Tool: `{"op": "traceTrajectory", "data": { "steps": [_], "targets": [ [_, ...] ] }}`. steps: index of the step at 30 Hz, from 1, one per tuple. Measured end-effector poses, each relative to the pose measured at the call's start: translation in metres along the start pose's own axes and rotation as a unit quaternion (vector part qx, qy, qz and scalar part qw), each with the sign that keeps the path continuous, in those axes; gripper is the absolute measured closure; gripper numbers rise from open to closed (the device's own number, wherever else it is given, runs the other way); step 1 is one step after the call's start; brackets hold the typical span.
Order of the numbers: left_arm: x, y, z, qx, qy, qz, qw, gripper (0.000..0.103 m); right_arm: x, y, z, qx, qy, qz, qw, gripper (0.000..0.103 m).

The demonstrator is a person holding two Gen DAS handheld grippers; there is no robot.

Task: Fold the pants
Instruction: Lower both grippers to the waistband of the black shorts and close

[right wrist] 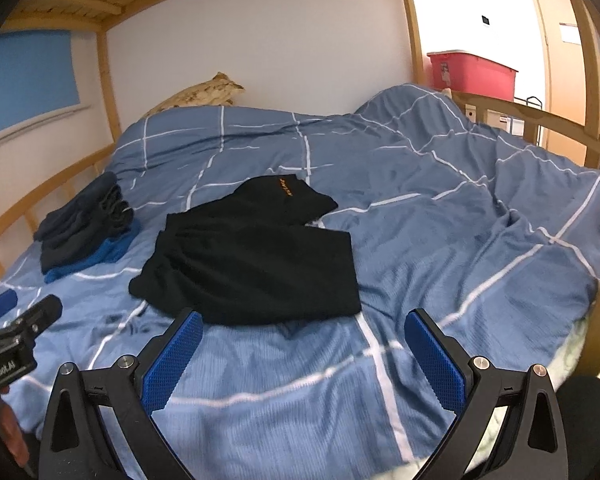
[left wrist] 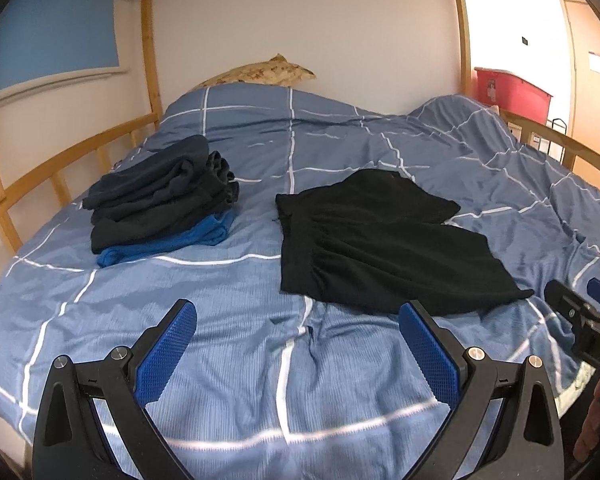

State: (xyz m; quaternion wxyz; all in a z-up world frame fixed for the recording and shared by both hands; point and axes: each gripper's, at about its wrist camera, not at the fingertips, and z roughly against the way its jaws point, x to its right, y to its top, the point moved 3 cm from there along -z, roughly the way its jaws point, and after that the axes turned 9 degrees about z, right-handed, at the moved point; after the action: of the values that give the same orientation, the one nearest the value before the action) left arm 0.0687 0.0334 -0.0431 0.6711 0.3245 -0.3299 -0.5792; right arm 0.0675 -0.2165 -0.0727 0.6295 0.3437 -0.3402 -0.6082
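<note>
Blue duvet point(left wrist: 260, 360): black pants point(left wrist: 380, 248) flat; both tongs spread, empty.

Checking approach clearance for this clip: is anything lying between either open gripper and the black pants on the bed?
Nothing visible. Only bare blue duvet lies between the left gripper and the black pants, and likewise ahead of the right gripper. The folded clothes stack sits off to the left, apart from the pants.

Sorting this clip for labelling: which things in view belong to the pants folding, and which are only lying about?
Part of the job:
- black fabric pants, spread flat on the bed
- left gripper, fingers open
- right gripper, fingers open
- stack of folded dark and blue clothes

Lying about:
- blue checked duvet
- patterned beige pillow
- red plastic bin
</note>
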Motion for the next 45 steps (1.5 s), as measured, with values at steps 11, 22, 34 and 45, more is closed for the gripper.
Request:
{"op": "traceTrajectory", "data": {
  "steps": [11,22,34,45],
  "targets": [
    [-0.003,0.031,-0.067,-0.024,0.002,-0.005,0.9997,0.000,0.000,0.033,-0.059,-0.013,-0.022,0.009,1.000,0.001],
    [-0.003,0.021,-0.127,-0.091,-0.015,0.010,0.9957,0.001,0.012,0.011,-0.108,-0.085,-0.020,-0.071,0.994,0.002],
    [-0.019,-0.001,-0.170,-0.154,-0.035,0.060,0.9856,0.022,0.018,-0.023,-0.118,-0.129,-0.023,-0.132,0.983,0.017],
    [-0.014,-0.003,-0.192,-0.182,-0.052,0.070,0.9794,0.064,0.021,-0.027,-0.121,-0.137,-0.029,-0.127,0.982,0.049]
  ]
}}
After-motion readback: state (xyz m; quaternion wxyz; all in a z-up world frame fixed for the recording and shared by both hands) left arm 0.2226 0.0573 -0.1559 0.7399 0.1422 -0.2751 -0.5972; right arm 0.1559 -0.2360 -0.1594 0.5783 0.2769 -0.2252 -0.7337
